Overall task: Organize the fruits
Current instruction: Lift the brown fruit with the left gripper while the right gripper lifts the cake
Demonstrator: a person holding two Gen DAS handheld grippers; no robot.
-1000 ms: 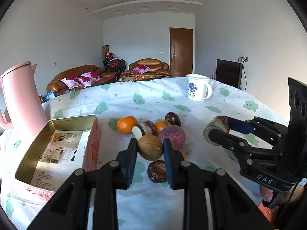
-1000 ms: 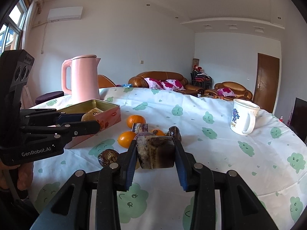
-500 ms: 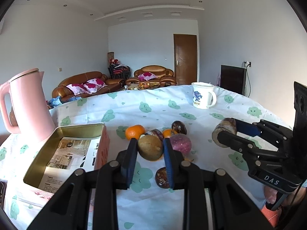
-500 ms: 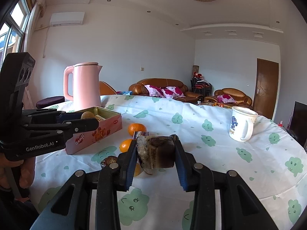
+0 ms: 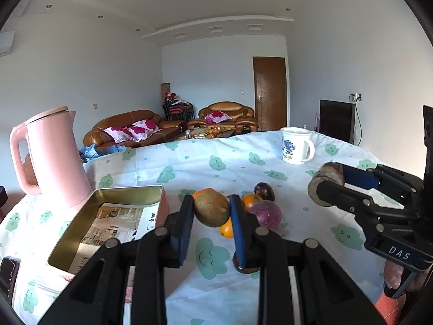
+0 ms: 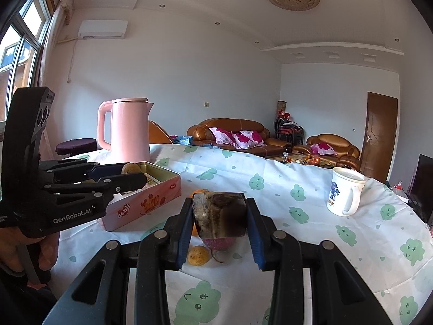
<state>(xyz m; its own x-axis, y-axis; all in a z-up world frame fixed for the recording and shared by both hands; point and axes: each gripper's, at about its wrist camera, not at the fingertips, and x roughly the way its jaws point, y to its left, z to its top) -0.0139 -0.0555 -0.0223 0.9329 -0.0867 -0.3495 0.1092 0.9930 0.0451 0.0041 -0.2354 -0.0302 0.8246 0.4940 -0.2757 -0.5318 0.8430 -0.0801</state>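
My left gripper is shut on a round brown fruit and holds it above the table, just right of the open pink tin. My right gripper is shut on a dark brown cut fruit chunk, also raised; it shows in the left wrist view. Below them on the tablecloth lie oranges, a purple fruit and dark brown fruits. The left gripper with its fruit shows in the right wrist view over the tin.
A pink kettle stands behind the tin at the left. A white mug stands at the far right of the round table. The tin holds a printed leaflet. A dark object lies at the left edge.
Both grippers have risen with their fruits. The left one has drifted toward the tin, which now sits closer beneath it.
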